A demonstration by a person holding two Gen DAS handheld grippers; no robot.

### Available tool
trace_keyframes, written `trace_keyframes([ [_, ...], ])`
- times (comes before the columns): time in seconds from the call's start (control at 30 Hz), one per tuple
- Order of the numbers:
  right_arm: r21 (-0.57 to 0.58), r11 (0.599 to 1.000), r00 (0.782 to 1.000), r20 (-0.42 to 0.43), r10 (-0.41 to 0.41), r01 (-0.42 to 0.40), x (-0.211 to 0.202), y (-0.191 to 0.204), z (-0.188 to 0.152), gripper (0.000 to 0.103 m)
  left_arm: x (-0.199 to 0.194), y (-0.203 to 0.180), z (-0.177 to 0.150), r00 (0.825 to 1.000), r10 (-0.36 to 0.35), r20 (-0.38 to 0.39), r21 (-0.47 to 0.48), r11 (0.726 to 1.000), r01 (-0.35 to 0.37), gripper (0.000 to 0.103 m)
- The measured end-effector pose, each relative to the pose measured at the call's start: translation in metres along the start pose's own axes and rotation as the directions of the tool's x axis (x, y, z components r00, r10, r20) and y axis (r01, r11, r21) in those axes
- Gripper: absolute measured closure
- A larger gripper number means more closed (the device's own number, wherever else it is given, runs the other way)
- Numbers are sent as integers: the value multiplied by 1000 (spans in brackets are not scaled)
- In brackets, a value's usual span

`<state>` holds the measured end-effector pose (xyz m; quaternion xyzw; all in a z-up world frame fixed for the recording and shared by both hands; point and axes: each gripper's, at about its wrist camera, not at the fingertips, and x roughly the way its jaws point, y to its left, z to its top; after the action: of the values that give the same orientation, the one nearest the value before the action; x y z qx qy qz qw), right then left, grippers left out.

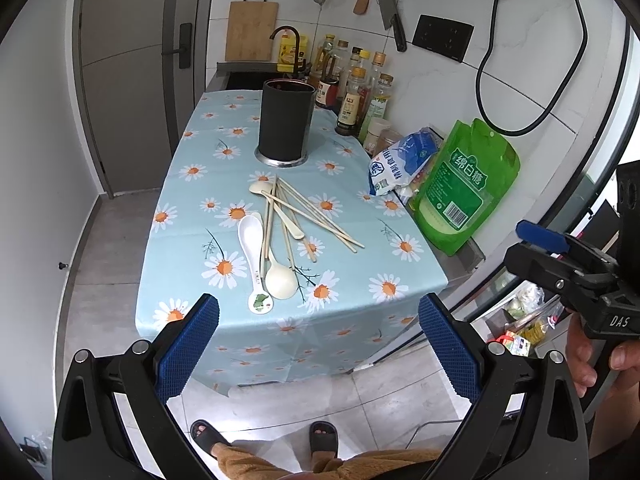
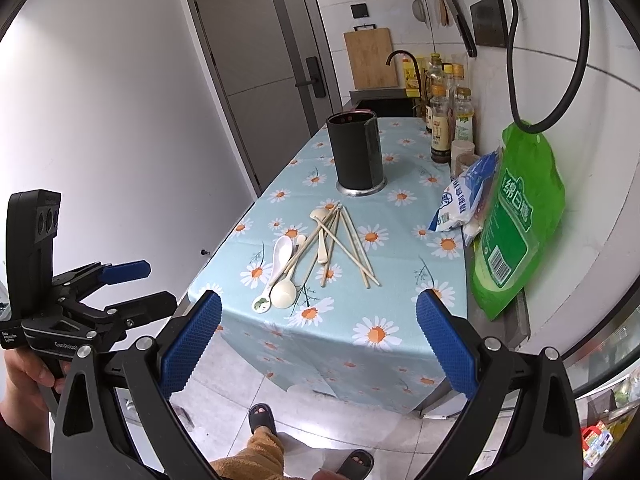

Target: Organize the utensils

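Note:
A pile of utensils lies on the daisy-print tablecloth [image 1: 192, 216]: several wooden chopsticks [image 1: 320, 220], a white ceramic spoon [image 1: 252, 248] and cream spoons [image 1: 281, 278]. The pile also shows in the right wrist view [image 2: 320, 252]. A tall black utensil holder [image 1: 285, 120] [image 2: 356, 152] stands upright behind the pile. My left gripper [image 1: 318, 312] is open and empty, held off the table's near edge. My right gripper [image 2: 318, 308] is open and empty, also short of the near edge, to the right of the left one.
A green sugar bag [image 1: 464, 188] and a blue-white bag [image 1: 400, 164] lean against the right wall. Sauce bottles [image 1: 356, 88] stand at the back right. A sink with a tap [image 1: 286, 44] and a cutting board lie behind. A door is at left.

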<state>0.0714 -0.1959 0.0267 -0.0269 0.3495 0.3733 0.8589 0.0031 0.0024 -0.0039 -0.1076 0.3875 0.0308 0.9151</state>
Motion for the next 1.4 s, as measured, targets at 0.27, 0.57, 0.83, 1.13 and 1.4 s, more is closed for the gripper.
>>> trace_keyframes([
  [0.27,-13,1000,1000,-10,5,-5,2,4,-1,6,1,0,-1,1000,-14,-2,-9,1000,14,7],
  [0.57,-7,1000,1000,-24,-2,2,5,1,-4,6,1,-2,-2,1000,-14,-5,-3,1000,14,7],
  [0.83,11,1000,999,-36,19,-18,6,-1,-4,6,1,-3,-3,1000,-2,-11,-2,1000,2,7],
  [1.13,2,1000,999,-38,25,-25,9,0,-6,6,3,-1,-2,1000,15,-22,-10,1000,-15,7],
  [1.4,0,1000,998,-47,29,-29,10,-4,-6,6,5,-5,-2,999,22,-34,-11,1000,-22,7],
])
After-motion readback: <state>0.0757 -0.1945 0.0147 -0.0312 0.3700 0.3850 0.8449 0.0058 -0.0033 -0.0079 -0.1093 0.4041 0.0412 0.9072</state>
